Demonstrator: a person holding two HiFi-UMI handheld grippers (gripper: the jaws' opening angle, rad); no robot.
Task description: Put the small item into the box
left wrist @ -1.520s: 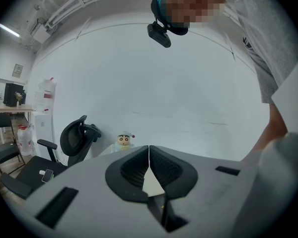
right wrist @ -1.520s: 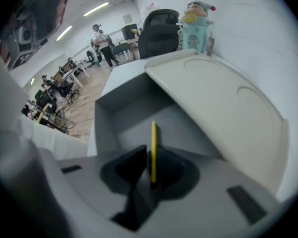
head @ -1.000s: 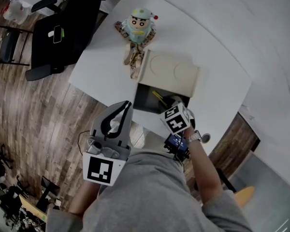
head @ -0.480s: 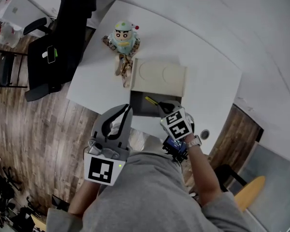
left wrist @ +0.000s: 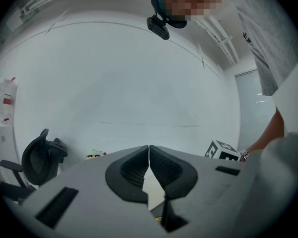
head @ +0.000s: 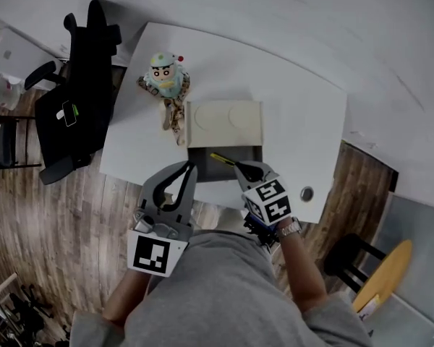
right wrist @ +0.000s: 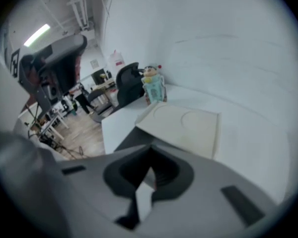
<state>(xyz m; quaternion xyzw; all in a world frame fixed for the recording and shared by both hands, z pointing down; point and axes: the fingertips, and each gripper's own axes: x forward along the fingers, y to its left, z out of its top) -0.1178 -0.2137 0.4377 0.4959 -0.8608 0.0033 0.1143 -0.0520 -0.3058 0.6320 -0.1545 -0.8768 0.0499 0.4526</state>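
Note:
An open box stands on the white table [head: 296, 114]. Its cream lid [head: 224, 123] [right wrist: 181, 128] is folded back and its dark inside [head: 210, 170] faces me. A thin yellow item [head: 220, 158] lies inside the box. My right gripper [head: 239, 166] [right wrist: 150, 152] is over the box's near right corner; its jaws look shut and nothing shows between them. My left gripper [head: 192, 166] [left wrist: 149, 148] hangs at the table's near edge, left of the box, shut and empty. A cartoon doll [head: 163, 76] [right wrist: 153, 86] sits behind the box at its left.
A black office chair [head: 83, 85] [left wrist: 39, 160] with a phone [head: 66, 113] on it stands left of the table. A small round silver thing [head: 306, 193] is at the table's near right corner. A yellow stool [head: 387, 273] stands on the wooden floor at right.
The head view has swung, so the table and box sit more square and farther off. Both grippers keep nearly the same places relative to the box; the yellow item stays in it.

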